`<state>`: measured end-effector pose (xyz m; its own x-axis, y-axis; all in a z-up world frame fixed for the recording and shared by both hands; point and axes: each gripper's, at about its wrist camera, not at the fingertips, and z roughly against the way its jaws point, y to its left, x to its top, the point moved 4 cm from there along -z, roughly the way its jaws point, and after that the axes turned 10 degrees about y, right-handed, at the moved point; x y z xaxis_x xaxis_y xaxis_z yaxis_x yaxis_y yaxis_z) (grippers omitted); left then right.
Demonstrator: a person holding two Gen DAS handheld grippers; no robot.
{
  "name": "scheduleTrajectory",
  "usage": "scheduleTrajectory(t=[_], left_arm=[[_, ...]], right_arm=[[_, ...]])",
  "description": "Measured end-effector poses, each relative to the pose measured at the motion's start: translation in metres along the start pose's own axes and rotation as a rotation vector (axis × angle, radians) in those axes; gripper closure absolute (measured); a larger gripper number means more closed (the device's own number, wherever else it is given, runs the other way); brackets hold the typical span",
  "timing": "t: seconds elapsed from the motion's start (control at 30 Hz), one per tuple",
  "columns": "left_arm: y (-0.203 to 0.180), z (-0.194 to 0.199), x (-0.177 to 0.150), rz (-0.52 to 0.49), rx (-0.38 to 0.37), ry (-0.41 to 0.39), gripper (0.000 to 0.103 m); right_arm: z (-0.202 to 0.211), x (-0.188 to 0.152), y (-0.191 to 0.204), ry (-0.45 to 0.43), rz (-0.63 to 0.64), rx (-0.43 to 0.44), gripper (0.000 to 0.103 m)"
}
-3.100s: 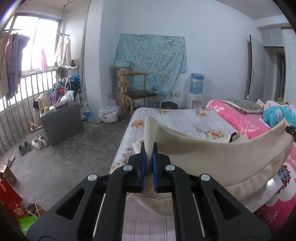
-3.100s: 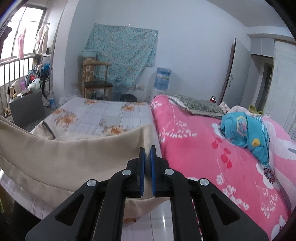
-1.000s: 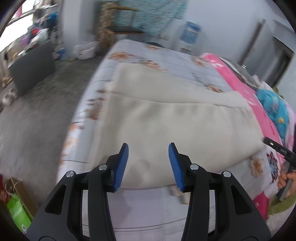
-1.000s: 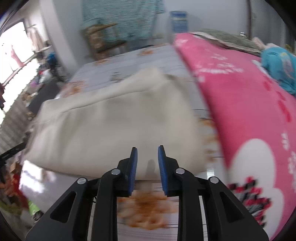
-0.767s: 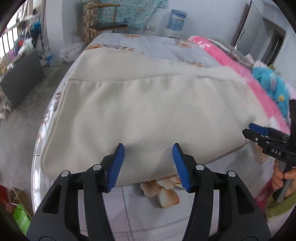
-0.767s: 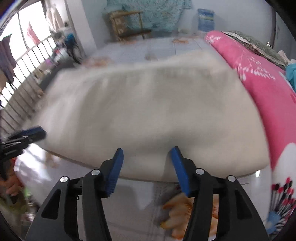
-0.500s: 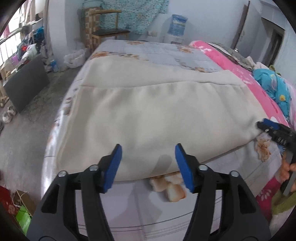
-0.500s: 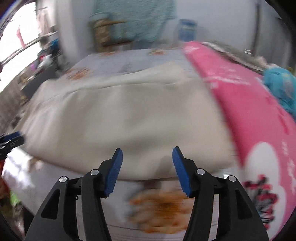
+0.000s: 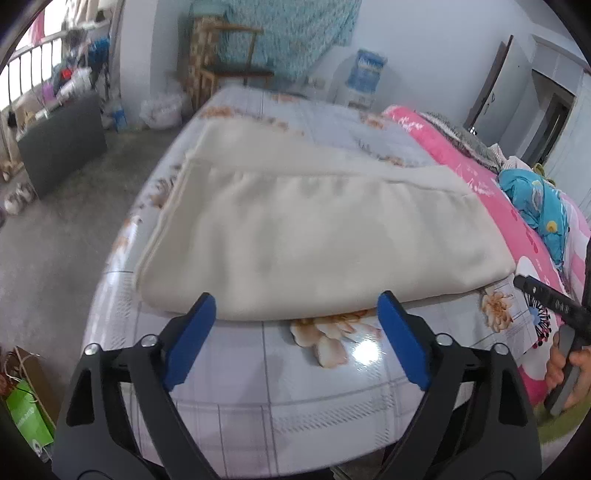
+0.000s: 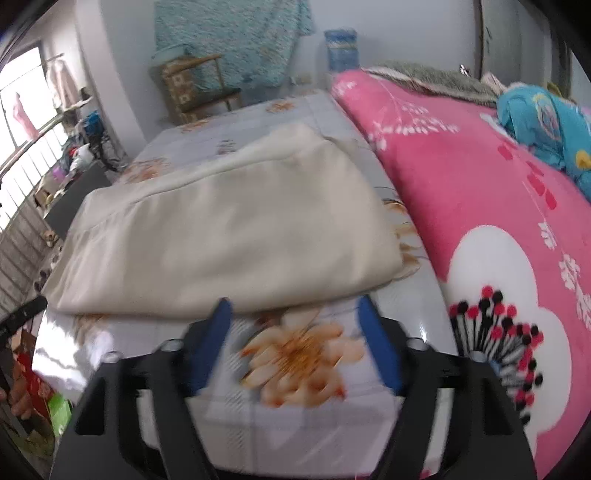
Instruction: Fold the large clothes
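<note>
left wrist | cream garment (image 9: 317,236) folded on bed (image 9: 332,398) | just beyond opening left gripper (image 9: 295,314)

A bed with a pale checked, flower-printed sheet (image 9: 332,122) fills the middle of a room with pale blue-white walls (image 9: 424,40). A pink flowered blanket (image 10: 480,177) covers its far side. Behind it a wooden chair (image 9: 229,74) stands beneath a teal patterned cloth (image 9: 288,33) hung on the wall, beside a water dispenser (image 9: 364,77). The floor (image 9: 66,229) is bare grey concrete. Daylight enters through a barred window (image 10: 22,122).
</note>
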<state>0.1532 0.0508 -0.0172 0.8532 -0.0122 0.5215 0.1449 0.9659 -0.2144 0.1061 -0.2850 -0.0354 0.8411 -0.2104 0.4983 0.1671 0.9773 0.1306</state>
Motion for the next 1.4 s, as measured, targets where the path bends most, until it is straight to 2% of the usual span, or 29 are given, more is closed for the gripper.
scheduleTrajectory(t=[0.07,0.2,0.27,0.33,0.47,0.6,0.73,0.93,1.4], left_arm=[[-0.009,0.014,-0.004,0.001,0.015,-0.026,0.01],[-0.027,0.033,-0.008,0.006,0.023,-0.045,0.008],[-0.037,0.037,-0.007,-0.016,0.033,-0.06,0.008],[-0.048,0.04,-0.007,-0.034,0.079,-0.088,0.008],[-0.066,0.041,-0.009,-0.058,0.104,-0.085,0.008],[-0.075,0.039,-0.014,-0.04,0.147,-0.086,0.008],[-0.082,0.032,-0.019,-0.047,0.187,-0.047,0.008],[-0.089,0.023,-0.023,-0.075,0.276,-0.013,0.008],[-0.086,0.027,-0.023,-0.014,0.296,-0.039,0.008]], right_arm=[[0.01,-0.008,0.014,-0.021,0.027,0.009,0.02],[0.032,-0.023,0.044,-0.068,0.052,0.03,0.007],[0.041,-0.025,0.053,-0.102,0.058,0.021,0.006],[0.049,-0.027,0.062,-0.137,0.068,-0.011,0.006],[0.057,-0.026,0.074,-0.165,0.081,-0.065,0.006],[0.062,-0.026,0.079,-0.167,0.076,-0.076,0.006],[0.06,-0.028,0.081,-0.153,0.072,-0.101,0.006],[0.055,-0.032,0.083,-0.124,0.067,-0.068,0.006],[0.041,-0.033,0.085,-0.071,0.057,-0.055,0.006]])
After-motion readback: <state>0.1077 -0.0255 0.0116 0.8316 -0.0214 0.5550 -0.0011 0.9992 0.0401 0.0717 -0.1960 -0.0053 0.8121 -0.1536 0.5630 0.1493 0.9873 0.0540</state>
